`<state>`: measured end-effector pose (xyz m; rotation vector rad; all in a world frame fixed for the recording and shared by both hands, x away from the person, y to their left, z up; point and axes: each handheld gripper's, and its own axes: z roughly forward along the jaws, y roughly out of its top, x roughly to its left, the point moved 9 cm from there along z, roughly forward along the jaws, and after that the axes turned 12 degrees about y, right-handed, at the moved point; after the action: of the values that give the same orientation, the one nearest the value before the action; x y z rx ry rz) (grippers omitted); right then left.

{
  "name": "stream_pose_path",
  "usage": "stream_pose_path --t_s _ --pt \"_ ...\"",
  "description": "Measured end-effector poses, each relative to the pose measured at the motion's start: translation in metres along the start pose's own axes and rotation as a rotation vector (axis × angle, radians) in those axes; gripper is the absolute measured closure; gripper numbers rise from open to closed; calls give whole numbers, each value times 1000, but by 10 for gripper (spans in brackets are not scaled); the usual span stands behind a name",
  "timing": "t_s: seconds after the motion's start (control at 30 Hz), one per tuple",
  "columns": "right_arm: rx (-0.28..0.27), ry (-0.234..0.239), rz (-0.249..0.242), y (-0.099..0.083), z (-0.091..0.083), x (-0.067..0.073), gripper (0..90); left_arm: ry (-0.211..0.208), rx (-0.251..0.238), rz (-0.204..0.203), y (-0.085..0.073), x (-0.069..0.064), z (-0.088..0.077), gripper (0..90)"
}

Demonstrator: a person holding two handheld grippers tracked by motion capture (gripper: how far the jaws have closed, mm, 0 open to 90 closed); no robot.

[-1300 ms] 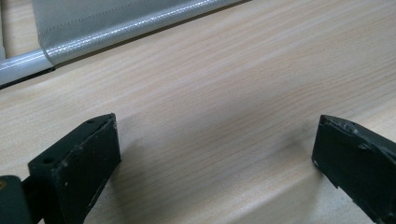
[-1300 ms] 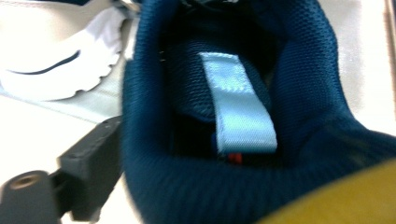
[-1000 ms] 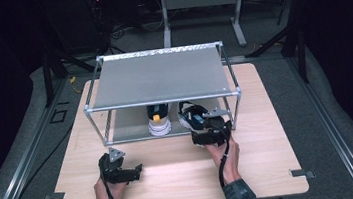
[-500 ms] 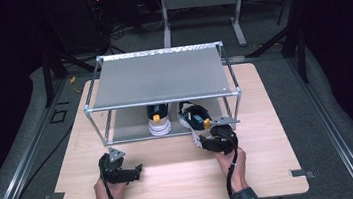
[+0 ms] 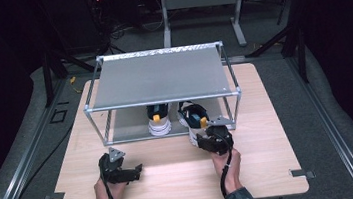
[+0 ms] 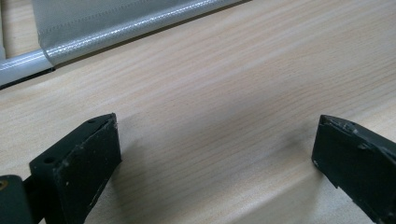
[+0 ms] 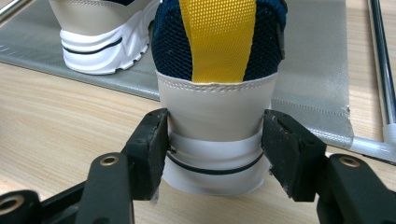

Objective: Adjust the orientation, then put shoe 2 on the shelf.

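Note:
Two navy, beige and white sneakers stand on the rack's lower grey mat (image 5: 127, 124). The left sneaker (image 5: 158, 119) stays under the shelf. The right sneaker (image 5: 192, 113) has a yellow heel tab (image 7: 218, 37), and its heel (image 7: 215, 109) sticks out over the wooden table. My right gripper (image 5: 201, 136) (image 7: 215, 137) has just been closing, and its pads press both sides of that heel's sole. My left gripper (image 5: 133, 172) (image 6: 215, 149) rests open on the bare wood at the front left, with nothing between its jaws.
A metal-tube rack with a grey top shelf (image 5: 162, 76) covers the back middle of the table (image 5: 272, 159). Its front right post (image 5: 239, 107) stands close beside my right gripper. The lower frame tube (image 7: 373, 147) runs just right of the heel.
My right gripper's jaws have closed from wide open onto the right sneaker's heel, and the hand has shifted slightly. The left gripper has stayed put.

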<state>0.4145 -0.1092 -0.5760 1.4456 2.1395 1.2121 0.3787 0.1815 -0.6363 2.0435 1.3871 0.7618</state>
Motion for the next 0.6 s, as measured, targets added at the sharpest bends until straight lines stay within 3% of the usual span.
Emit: stream_pose_path --t_s 0.2,0.33,0.37,0.47,0.6 --pt "-11 12 -2 1 1 2 420 0 0 0 0 0 0 11" --pt "-19 4 -2 1 2 4 422 0 0 0 0 0 0 10" --pt "-17 -17 -4 2 2 3 423 0 0 0 0 0 0 11" --pt "-18 13 -2 3 4 5 425 0 0 0 0 0 0 10" --pt "-33 4 -6 5 5 7 428 0 0 0 0 0 0 10"
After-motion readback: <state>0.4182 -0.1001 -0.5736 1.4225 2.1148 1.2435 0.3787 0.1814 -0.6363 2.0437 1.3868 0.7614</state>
